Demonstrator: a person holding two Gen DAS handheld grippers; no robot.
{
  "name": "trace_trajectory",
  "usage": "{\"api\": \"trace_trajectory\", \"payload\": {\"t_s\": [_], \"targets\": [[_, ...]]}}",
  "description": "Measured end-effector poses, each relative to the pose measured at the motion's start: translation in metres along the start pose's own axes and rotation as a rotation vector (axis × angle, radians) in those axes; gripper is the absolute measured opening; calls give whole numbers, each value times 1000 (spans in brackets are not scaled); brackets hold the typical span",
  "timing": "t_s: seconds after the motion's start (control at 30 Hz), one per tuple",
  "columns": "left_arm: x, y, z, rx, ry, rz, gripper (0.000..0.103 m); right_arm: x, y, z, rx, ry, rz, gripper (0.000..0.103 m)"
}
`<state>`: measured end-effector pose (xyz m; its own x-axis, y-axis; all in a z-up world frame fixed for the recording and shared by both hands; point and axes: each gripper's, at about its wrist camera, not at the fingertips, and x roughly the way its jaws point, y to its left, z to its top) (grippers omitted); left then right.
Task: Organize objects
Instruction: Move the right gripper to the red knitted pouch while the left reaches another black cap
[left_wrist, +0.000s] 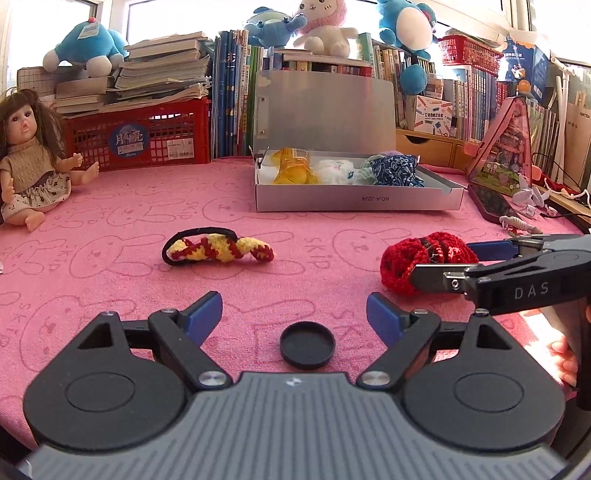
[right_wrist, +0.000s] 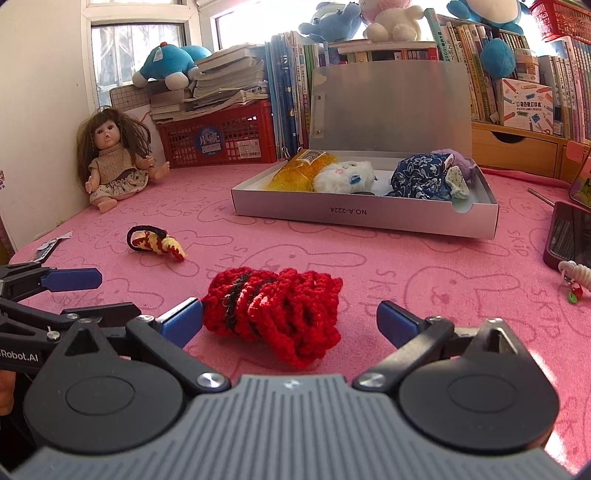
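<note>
Pink cloth (right_wrist: 369, 258) printed with rabbits covers the table, with books and plush toys stacked along the far side. An open grey box (right_wrist: 369, 216) sits far and centre, already holding a yellow packet, a white plush and a blue floral pouch. The right gripper (right_wrist: 290, 319) has its fingers spread, empty, either side of a red knit (right_wrist: 273, 314) lying near on the cloth; the left finger sits just beside the yarn. The left gripper (left_wrist: 295, 314) is also spread and empty, with a black cap (left_wrist: 307, 345) on the cloth between its fingers and a yellow-red scrunchie (left_wrist: 218, 249) further off. The knit looks light, soft and squashy, so it should compress and sag; pinching across its thick middle seems safest, as loose loops may snag.
</note>
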<state>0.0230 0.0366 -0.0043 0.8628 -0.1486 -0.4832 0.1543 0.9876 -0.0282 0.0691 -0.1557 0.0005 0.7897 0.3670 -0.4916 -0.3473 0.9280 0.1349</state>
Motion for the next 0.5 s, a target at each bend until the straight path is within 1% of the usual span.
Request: {"api": "trace_trajectory", "payload": {"t_s": [0.23,0.5], "targets": [[4,0,-10,-8,29,-14,88,1,-3,-3,41,11,1,103],[5,-10,-16,56,15,9,88,1,-4,-3,54,10,-9,103]]}}
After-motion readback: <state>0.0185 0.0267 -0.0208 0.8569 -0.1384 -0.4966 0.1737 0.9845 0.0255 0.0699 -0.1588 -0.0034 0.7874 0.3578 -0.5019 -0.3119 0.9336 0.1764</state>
